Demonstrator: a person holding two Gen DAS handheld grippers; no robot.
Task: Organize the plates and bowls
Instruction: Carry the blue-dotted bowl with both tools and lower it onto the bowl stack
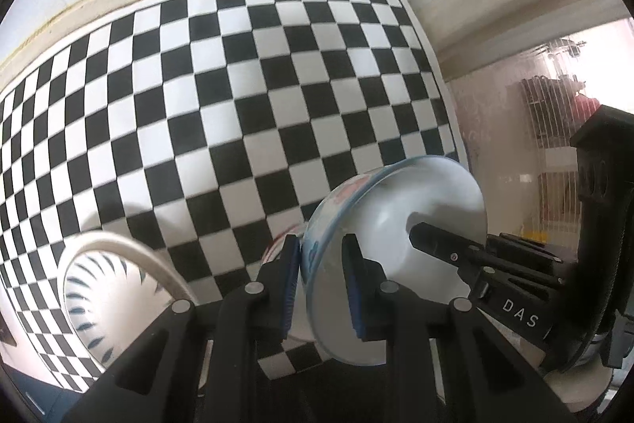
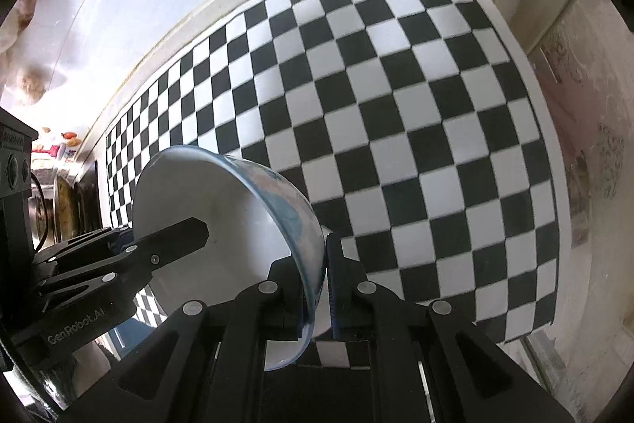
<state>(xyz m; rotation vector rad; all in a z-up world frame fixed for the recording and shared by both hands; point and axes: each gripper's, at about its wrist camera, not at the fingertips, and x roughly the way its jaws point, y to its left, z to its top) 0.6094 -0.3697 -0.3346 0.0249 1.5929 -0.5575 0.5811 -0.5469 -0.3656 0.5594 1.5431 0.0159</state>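
Two bowls counted. Only the left wrist view shows the striped bowl (image 1: 91,288), glossy white with dark dashes, resting at far left on the checkered mat (image 1: 237,86). The white bowl (image 1: 396,224), smooth, blue-rimmed, hangs above the mat, its wall pinched by the left gripper (image 1: 321,280) and opposite wall by the right gripper (image 2: 319,284), both nearly closed.

"DAS" on right gripper (image 1: 416,232); "GenRobot.AI" on left gripper (image 2: 202,228).

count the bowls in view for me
2: the white bowl clamped at its rim by both grippers, and the leaf-patterned bowl at lower left on the checkered mat. Others may be hidden.
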